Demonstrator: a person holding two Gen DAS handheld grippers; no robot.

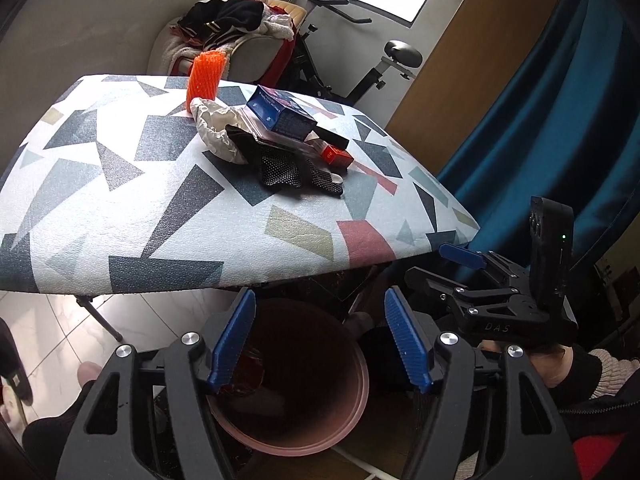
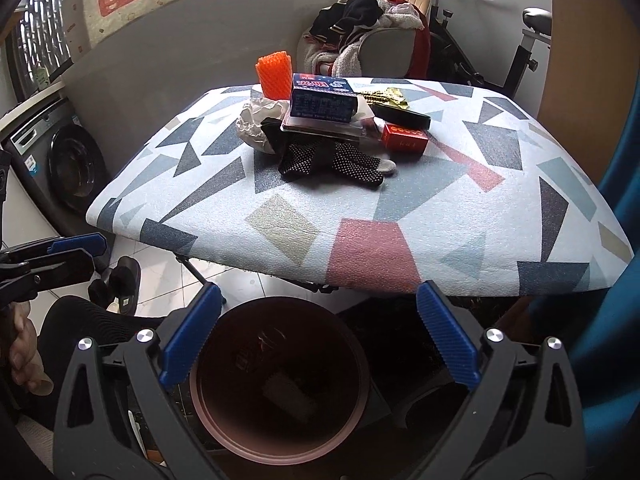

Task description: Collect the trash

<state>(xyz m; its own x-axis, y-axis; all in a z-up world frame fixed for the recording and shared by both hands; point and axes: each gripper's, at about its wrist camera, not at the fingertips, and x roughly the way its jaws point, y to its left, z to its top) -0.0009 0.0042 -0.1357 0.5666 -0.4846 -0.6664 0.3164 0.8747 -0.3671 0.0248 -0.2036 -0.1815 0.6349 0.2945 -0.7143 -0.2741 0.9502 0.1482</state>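
Hovering: left gripper (image 1: 320, 338) and right gripper (image 2: 318, 334), both with jaws apart and empty, hang above the bin (image 2: 280, 456).
Trash: piled ahead on the table (image 2: 360, 248), beyond its near edge.
Next grasp: I would take the loose black net (image 2: 340, 160) first.
Obstacle: box (image 2: 323, 100) rests on the pile and may slide.
Beside: orange mesh (image 2: 274, 70) stands behind.

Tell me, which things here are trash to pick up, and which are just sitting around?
For the job: orange foam net, crumpled wrapper, blue box, red box, black dotted glove, pink bin, both open tongs, left and right.

Just lying about: clothes pile on the chair, exercise bike, washing machine, blue curtain.
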